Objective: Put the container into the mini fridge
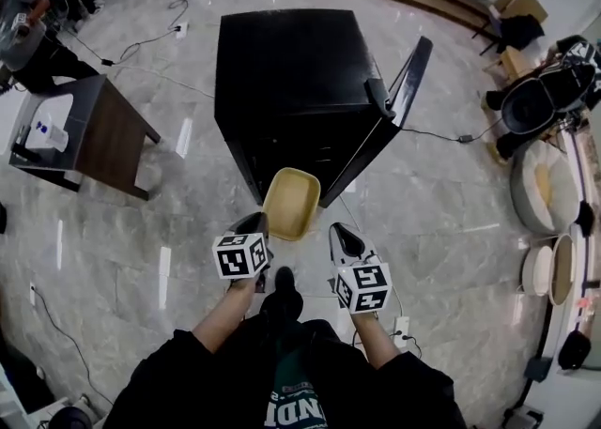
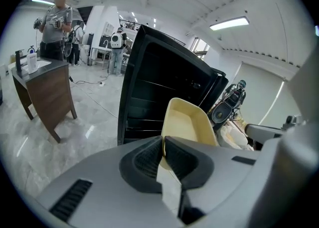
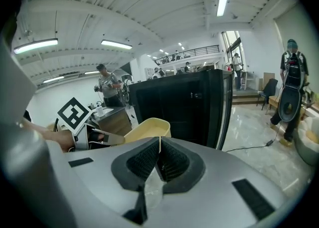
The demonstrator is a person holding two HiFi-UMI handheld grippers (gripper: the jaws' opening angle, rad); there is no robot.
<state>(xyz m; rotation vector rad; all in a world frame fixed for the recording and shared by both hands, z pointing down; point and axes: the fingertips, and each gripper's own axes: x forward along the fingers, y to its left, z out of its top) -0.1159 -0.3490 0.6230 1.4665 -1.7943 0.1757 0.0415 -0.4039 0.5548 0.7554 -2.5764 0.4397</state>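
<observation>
The container is a pale yellow tub, oblong with rounded corners and a thin, smooth rim. Its top is open and its inside is bare and matt. It hangs in the air above the marble floor, carried by its near end between both grippers, with its far end just before the mouth of the black fridge. Whether that end has crossed the threshold I cannot tell.

The left gripper has its jaws nearly together, the ribbed pads pinching the tub's near left rim; in the left gripper view the yellow wall rises straight out of the narrow gap. The right gripper is likewise clamped, its pads tight on the thin right-hand rim, which shows as a pale line between them in the right gripper view.

The fridge door stands swung open to the right, and dark shelves show inside. A small wooden table stands well apart at the left.
</observation>
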